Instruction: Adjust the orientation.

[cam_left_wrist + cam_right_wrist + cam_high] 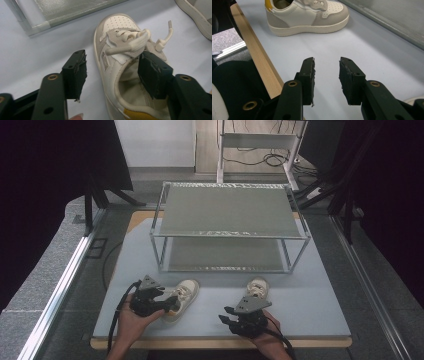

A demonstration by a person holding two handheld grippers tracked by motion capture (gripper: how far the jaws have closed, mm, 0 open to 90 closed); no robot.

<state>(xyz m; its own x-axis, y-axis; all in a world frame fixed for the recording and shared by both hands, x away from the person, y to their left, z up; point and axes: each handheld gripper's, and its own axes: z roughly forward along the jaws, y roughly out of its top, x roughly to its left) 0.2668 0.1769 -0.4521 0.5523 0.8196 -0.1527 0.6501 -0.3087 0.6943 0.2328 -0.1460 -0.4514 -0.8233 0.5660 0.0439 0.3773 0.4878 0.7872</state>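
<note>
Two small white and grey sneakers lie on the pale blue table top (310, 305) in front of a rack. The left sneaker (184, 296) (120, 50) has a yellow heel tab and loose laces. My left gripper (169, 304) (113, 60) straddles its side wall near the heel: one jaw sits inside the opening, the other outside with a gap to the shoe, so it is open. The right sneaker (257, 289) lies just beyond my right gripper (226, 316) (327, 62), which is open over bare table and faces the left sneaker (307, 15).
A two-shelf metal rack (230, 225) stands behind the sneakers at mid-table; its lower frame shows in the left gripper view (50, 15) and the right gripper view (402, 22). The table's wooden front edge (259, 55) runs close beside my right gripper.
</note>
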